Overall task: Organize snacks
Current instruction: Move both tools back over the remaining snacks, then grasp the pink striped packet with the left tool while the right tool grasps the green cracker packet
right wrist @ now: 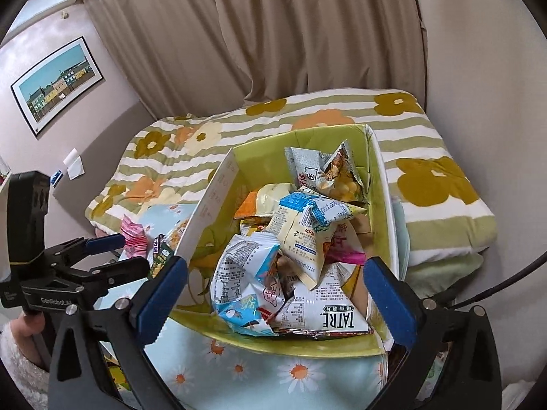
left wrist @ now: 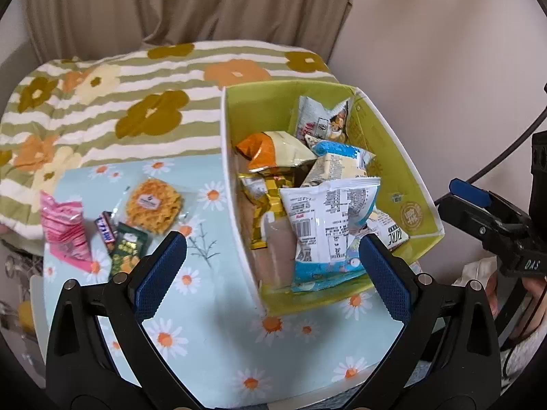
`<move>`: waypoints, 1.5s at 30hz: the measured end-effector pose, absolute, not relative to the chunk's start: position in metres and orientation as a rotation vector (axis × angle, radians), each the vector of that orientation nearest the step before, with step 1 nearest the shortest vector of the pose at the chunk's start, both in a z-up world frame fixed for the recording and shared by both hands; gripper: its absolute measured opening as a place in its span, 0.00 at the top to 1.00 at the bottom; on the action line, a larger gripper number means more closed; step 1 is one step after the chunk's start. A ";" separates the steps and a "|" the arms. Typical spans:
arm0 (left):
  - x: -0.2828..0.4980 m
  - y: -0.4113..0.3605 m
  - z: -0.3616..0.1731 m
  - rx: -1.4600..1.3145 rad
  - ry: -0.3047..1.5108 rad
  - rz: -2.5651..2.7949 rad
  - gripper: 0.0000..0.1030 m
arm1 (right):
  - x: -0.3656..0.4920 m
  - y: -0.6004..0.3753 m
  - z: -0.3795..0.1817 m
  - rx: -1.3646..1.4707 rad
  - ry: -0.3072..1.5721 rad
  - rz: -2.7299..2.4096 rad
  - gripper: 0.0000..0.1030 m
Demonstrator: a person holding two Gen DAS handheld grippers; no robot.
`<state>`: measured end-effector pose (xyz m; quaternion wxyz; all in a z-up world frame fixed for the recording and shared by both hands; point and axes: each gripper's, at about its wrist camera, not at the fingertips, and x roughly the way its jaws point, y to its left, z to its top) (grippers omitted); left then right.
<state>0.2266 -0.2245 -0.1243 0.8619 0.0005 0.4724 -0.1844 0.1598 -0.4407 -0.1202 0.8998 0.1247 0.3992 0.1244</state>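
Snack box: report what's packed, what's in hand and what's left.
Done: the green box already holds a heap of packets, the white and blue packet on top. In hand: nothing; the left gripper and right gripper are both open and empty. Left on the daisy cloth: the pink packet, candy bar, dark green packet and noodle cake.

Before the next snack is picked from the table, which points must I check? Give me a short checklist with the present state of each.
1. Left gripper open and empty: ok.
2. Right gripper open, nothing between its fingers: ok.
3. Snacks left on the table: pink packet, candy bar, green packet, round noodle snack: not ok, not yet in the box.
4. Green box has room: cannot tell, the packets are piled high.
5. Box upright on the daisy tablecloth: ok.
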 end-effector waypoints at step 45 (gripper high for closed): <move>0.340 0.083 -0.243 -0.015 1.176 -0.419 0.02 | 0.222 -0.126 -0.227 0.363 0.940 -0.067 0.01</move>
